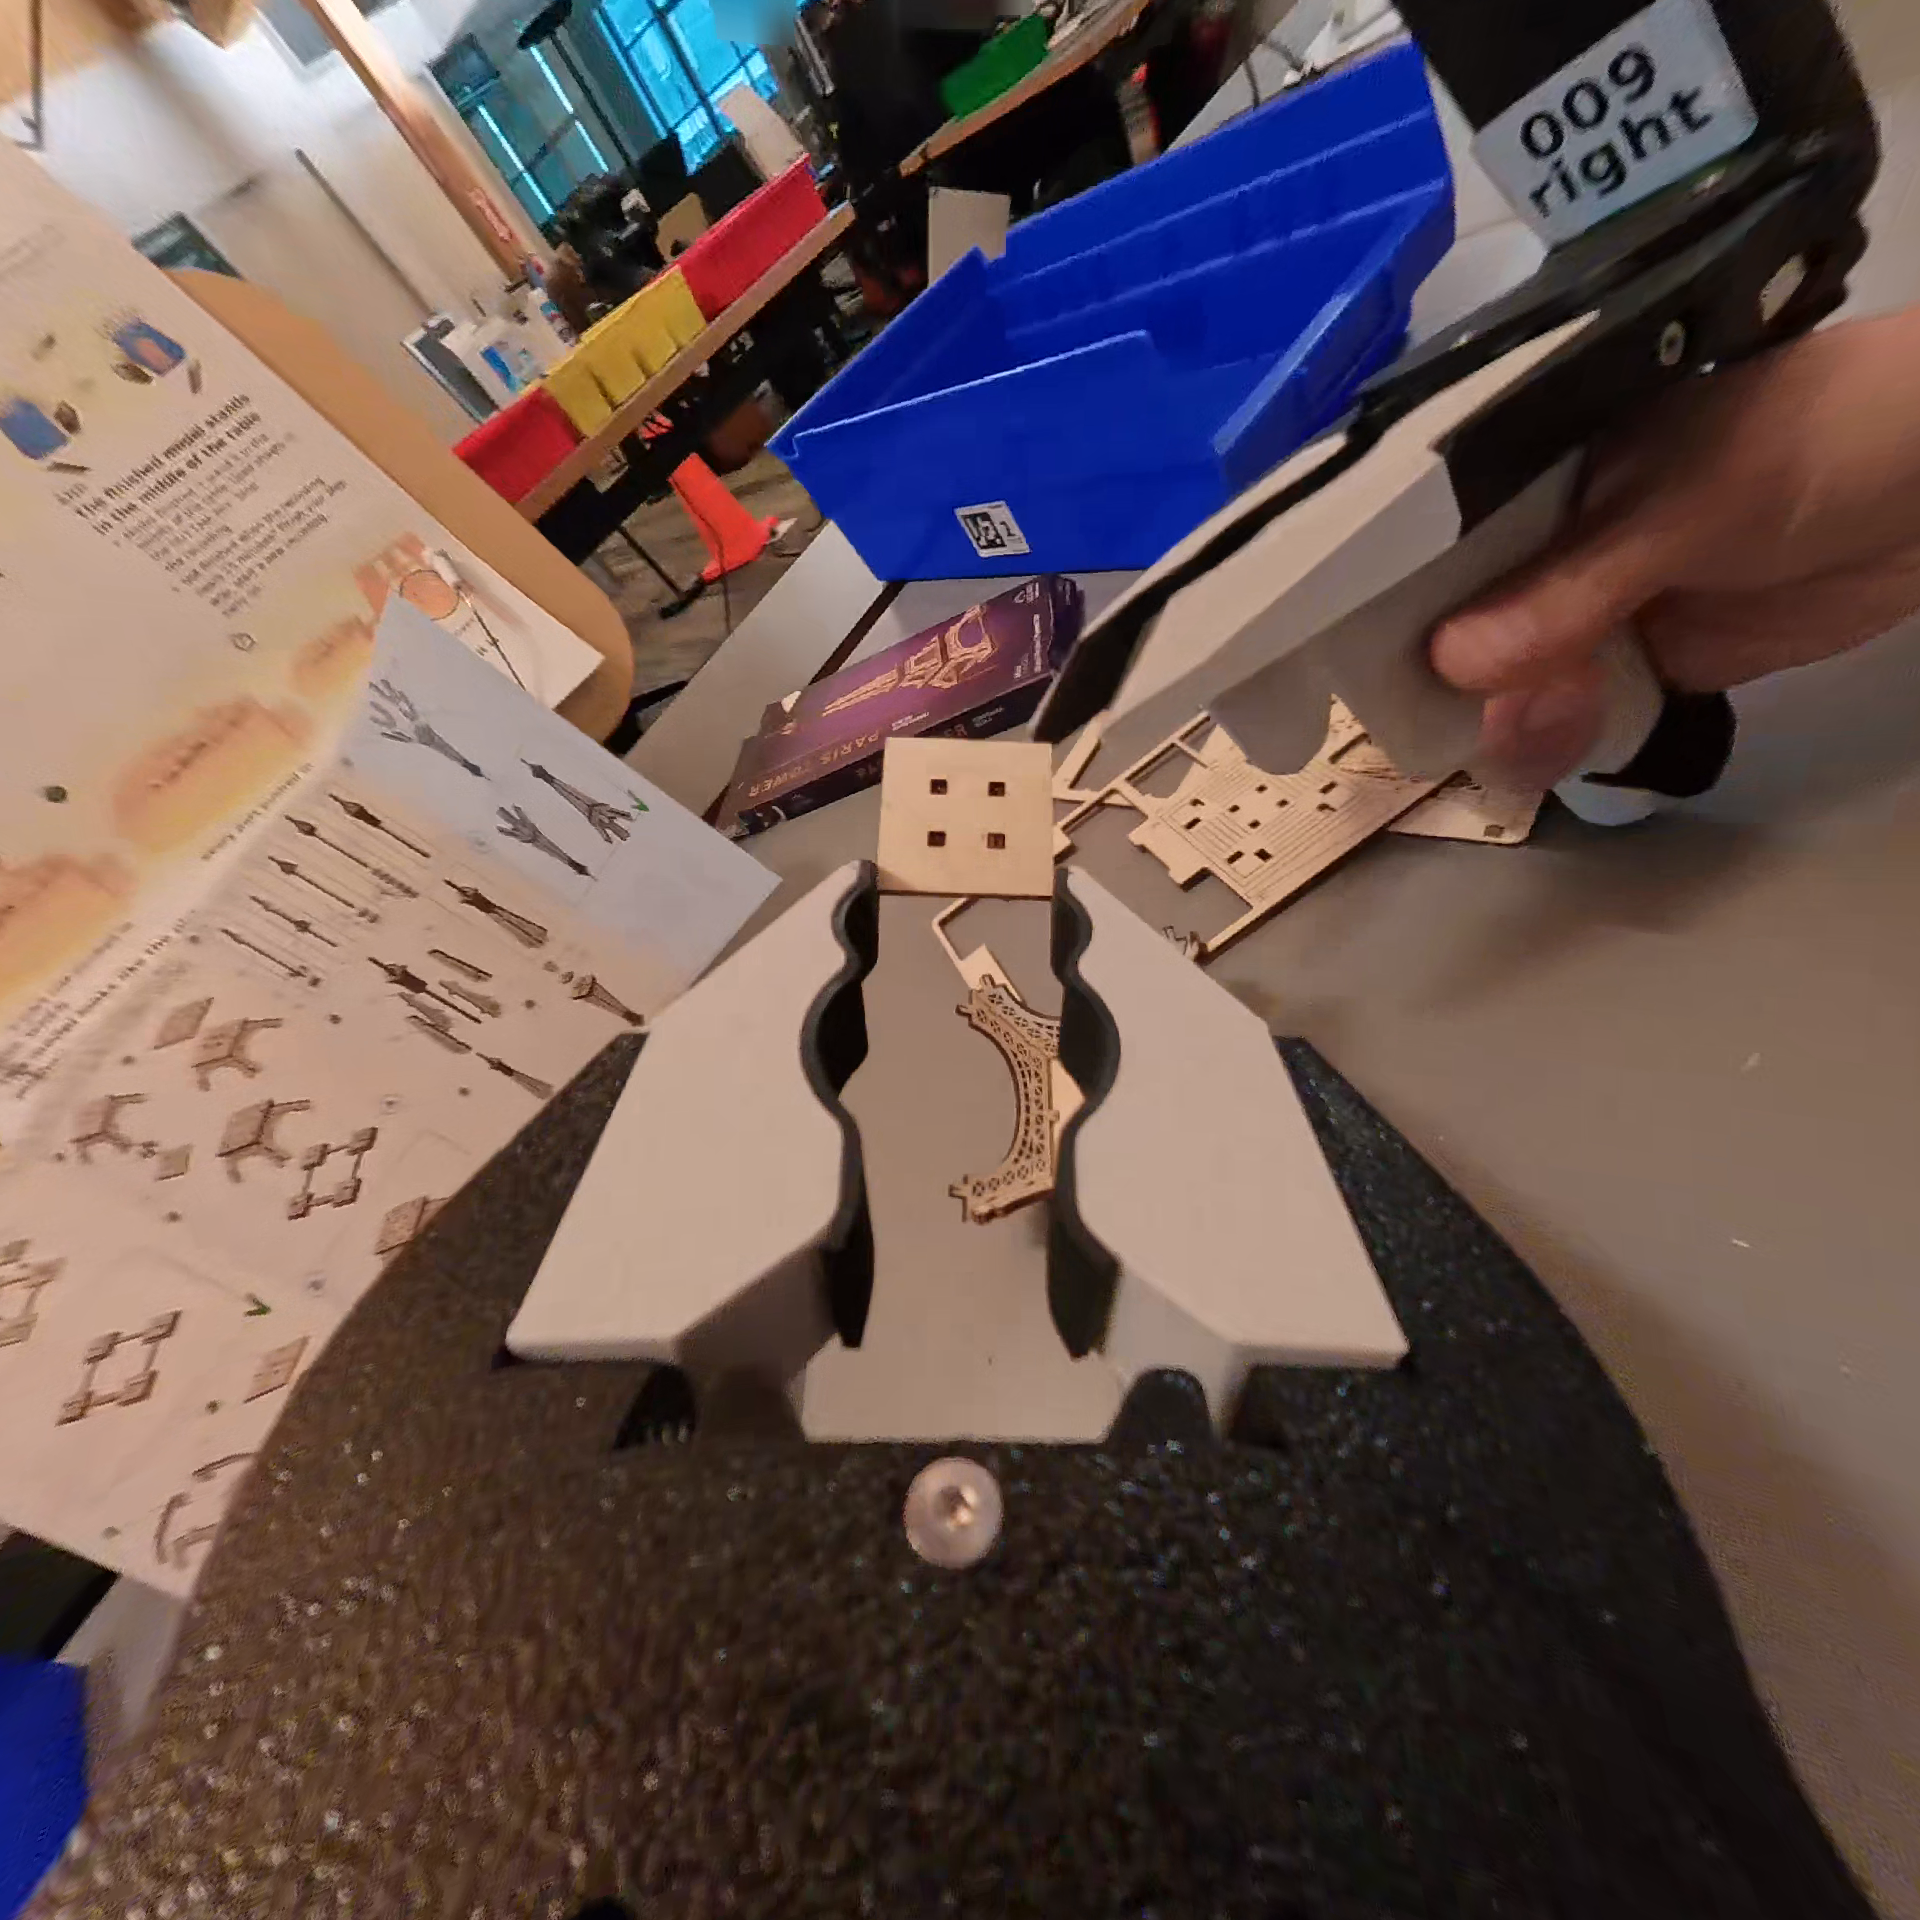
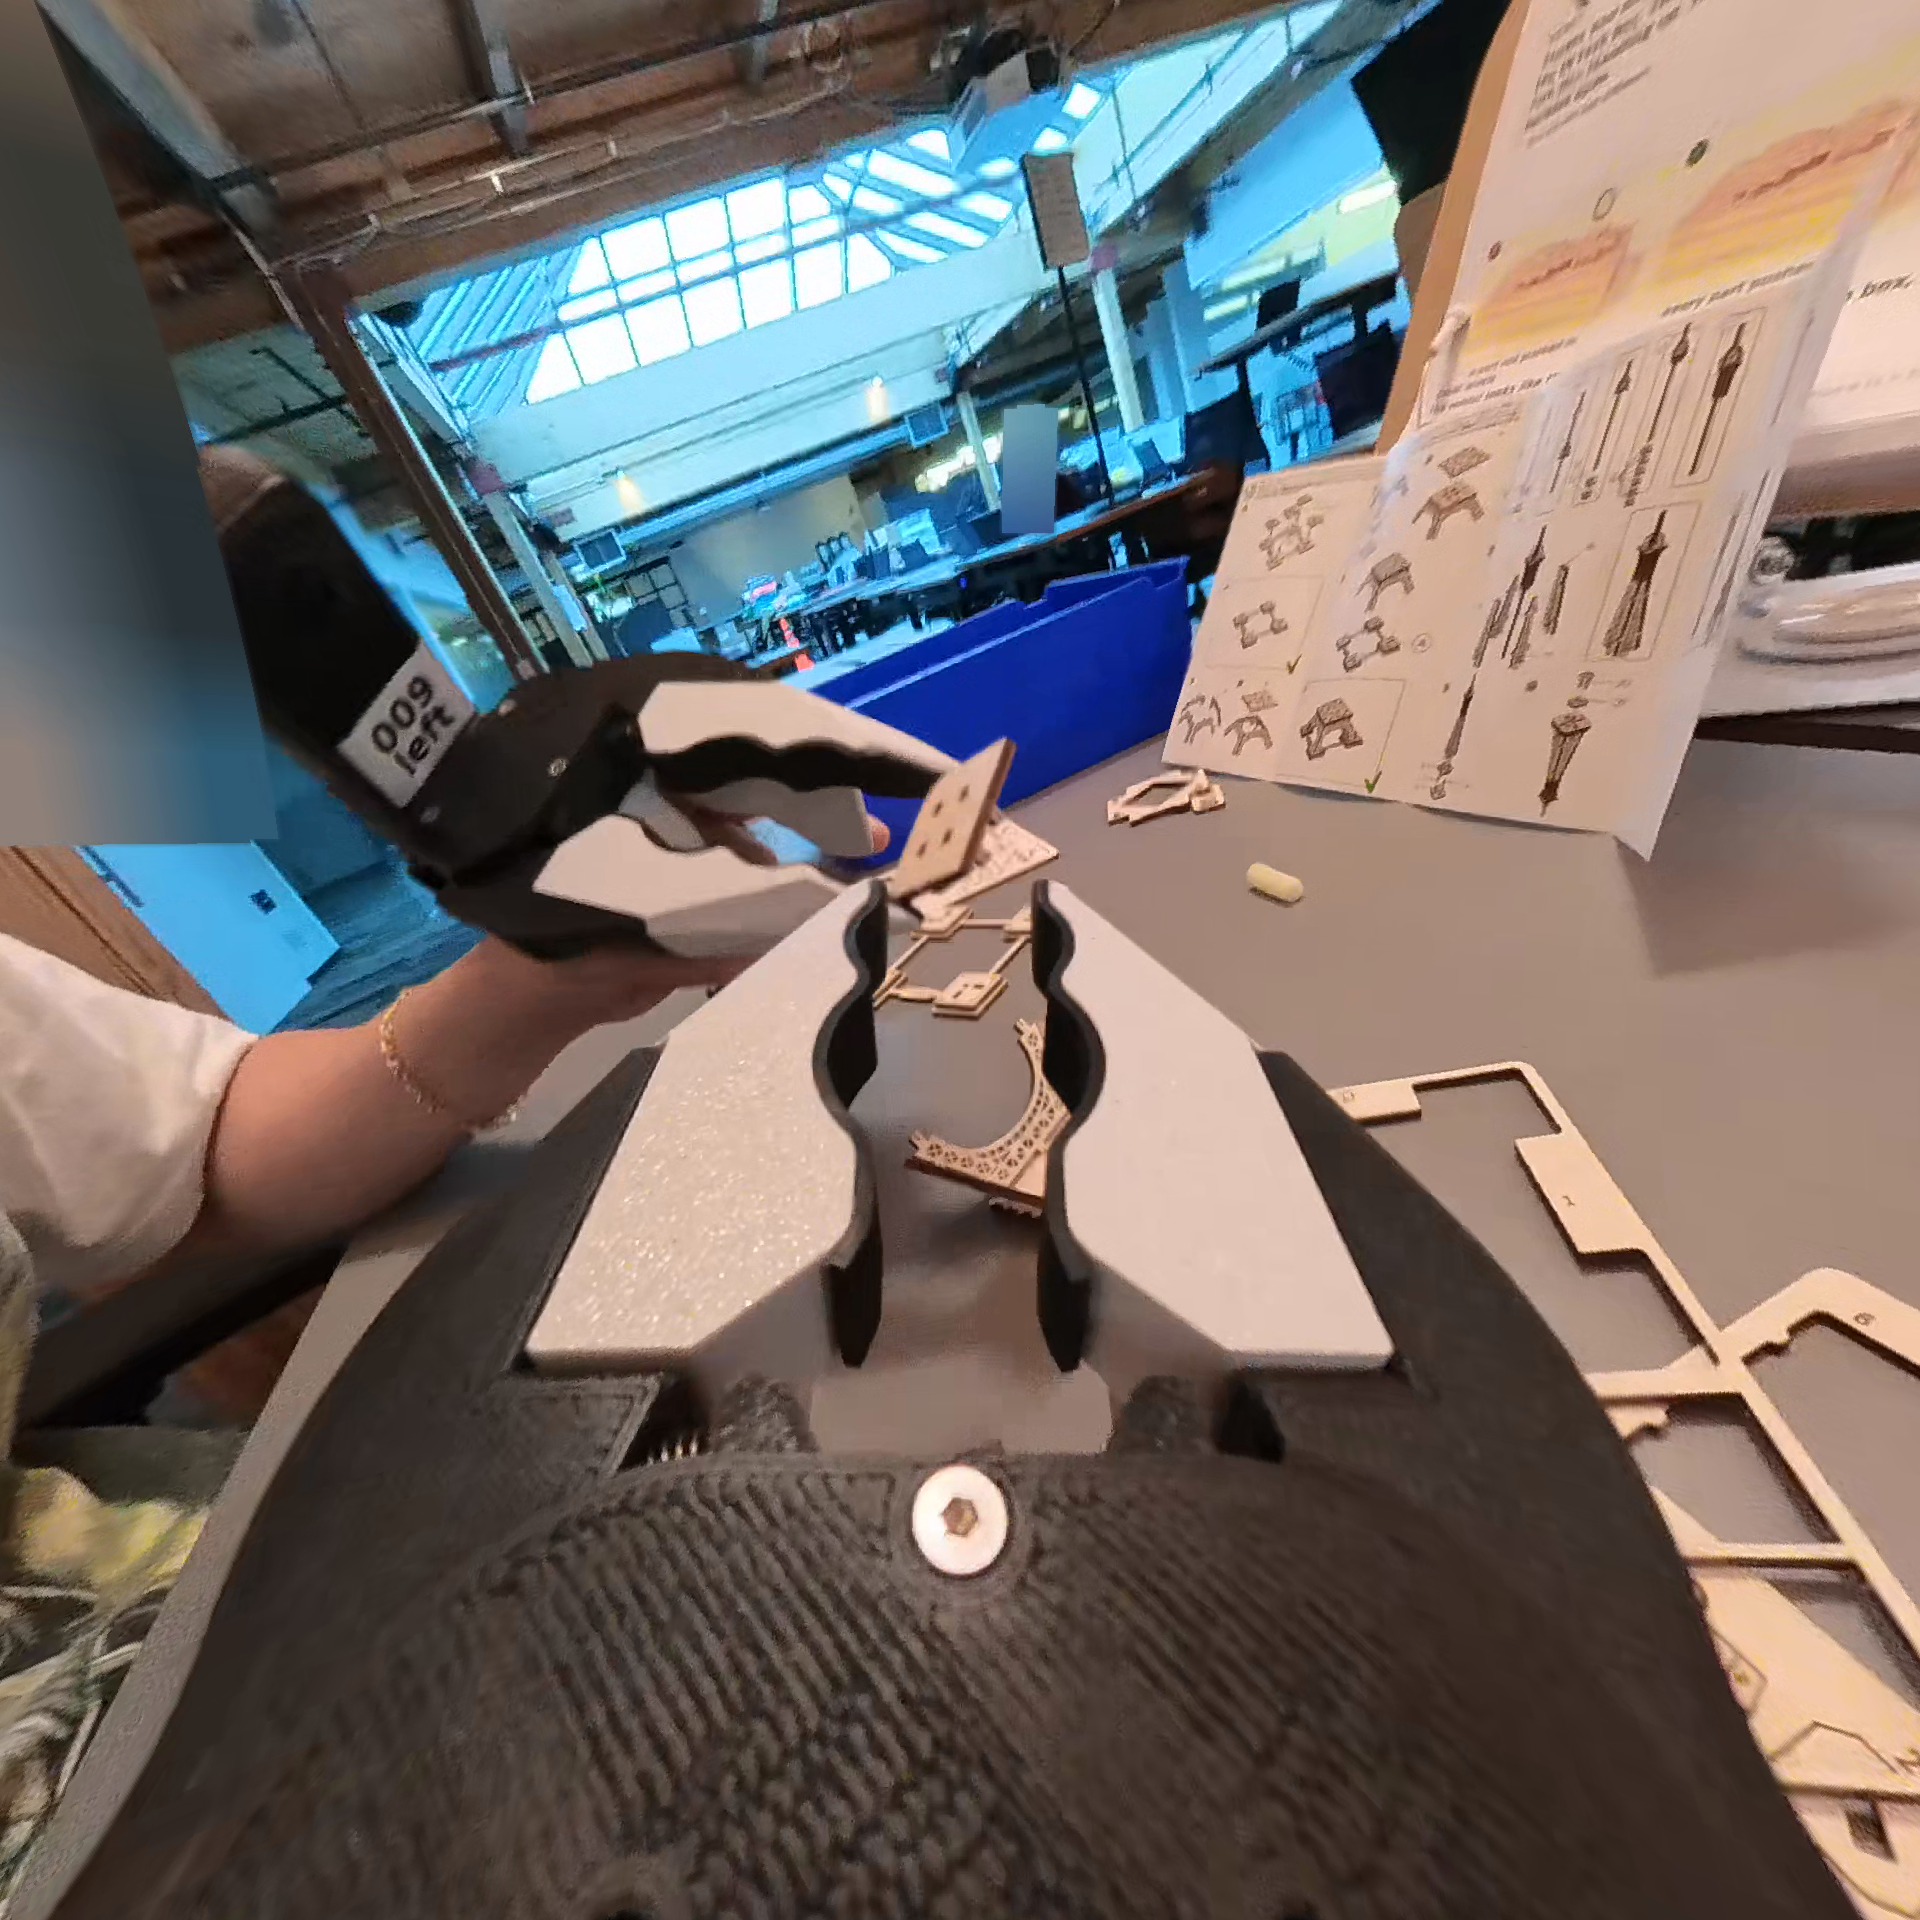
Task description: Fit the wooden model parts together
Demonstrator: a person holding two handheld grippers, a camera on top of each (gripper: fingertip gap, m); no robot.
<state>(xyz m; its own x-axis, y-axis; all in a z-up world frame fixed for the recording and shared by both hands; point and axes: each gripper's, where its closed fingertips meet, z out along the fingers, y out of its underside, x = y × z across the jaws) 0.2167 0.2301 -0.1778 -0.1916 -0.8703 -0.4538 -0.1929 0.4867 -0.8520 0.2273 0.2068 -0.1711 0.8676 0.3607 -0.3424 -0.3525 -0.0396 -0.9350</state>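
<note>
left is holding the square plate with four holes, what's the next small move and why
Probably lower the right gripper onto the curved lattice leg and close on it. The left gripper pinches the square plate at its fingertips, while the leg lies loose on the grey table between the right gripper's open fingers, ready to be slotted into a hole.

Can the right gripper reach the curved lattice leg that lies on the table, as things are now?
Probably yes. The curved lattice leg lies bare on the table, just ahead of the right gripper, whose jaws stand open. The left gripper, holding the square plate, is off to one side.
</note>
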